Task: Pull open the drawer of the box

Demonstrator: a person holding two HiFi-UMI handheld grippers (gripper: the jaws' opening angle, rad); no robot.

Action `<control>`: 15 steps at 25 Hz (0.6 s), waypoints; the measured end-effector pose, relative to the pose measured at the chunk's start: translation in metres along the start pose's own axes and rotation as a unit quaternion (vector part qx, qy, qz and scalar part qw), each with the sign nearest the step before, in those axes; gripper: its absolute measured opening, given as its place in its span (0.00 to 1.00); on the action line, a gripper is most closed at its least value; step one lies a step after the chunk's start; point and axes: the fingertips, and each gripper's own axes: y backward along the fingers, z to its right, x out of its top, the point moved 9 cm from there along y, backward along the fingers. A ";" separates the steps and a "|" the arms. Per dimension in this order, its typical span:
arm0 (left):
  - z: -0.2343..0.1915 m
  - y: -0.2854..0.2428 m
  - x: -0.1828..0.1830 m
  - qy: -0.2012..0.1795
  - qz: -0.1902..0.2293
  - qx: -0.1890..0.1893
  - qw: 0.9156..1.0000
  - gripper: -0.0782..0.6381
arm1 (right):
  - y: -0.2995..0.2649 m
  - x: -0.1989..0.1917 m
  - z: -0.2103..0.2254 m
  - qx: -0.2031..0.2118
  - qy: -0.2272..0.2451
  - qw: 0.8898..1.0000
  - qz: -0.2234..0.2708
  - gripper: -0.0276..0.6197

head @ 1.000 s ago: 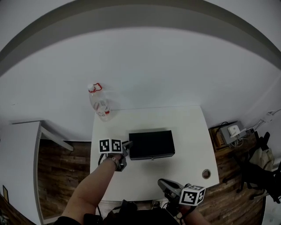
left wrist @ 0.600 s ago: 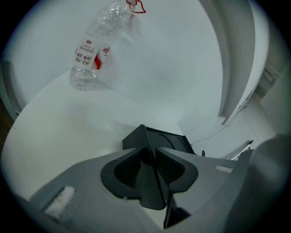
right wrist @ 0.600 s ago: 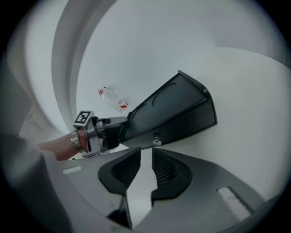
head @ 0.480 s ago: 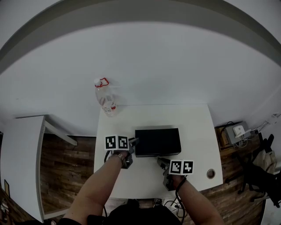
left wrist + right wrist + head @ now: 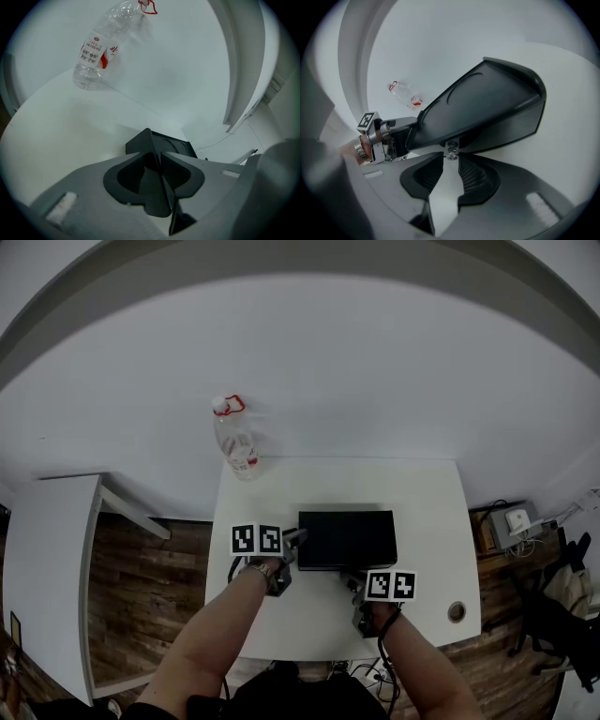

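A black box [image 5: 349,536] lies mid-table on the white table [image 5: 422,512]. My left gripper [image 5: 292,542] sits at the box's left end. In the left gripper view the box [image 5: 173,145] pokes a corner between the jaws of that gripper [image 5: 157,159], which are opening and stand a little apart from it. My right gripper [image 5: 352,579] is at the box's front. In the right gripper view the small metal drawer knob [image 5: 450,151] sits just at the mouth of the open right gripper [image 5: 449,164], and the drawer front looks closed.
A clear plastic bottle [image 5: 239,448] with a red cap ring stands at the table's back left corner. A round cable hole [image 5: 457,612] is near the front right corner. Another white table [image 5: 47,549] stands to the left over wooden floor.
My right gripper came up from below the table's front edge to the box's front. The left gripper stayed at the box's left end. The head view shifted slightly.
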 end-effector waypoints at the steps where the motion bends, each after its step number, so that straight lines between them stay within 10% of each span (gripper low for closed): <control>1: 0.000 0.000 0.000 0.000 0.000 0.000 1.000 0.27 | -0.002 0.000 0.000 -0.001 0.000 1.000 -0.003 0.20; 15: -0.001 0.000 -0.002 0.009 0.008 -0.002 1.000 0.28 | -0.009 -0.002 0.001 0.004 0.009 1.000 -0.004 0.16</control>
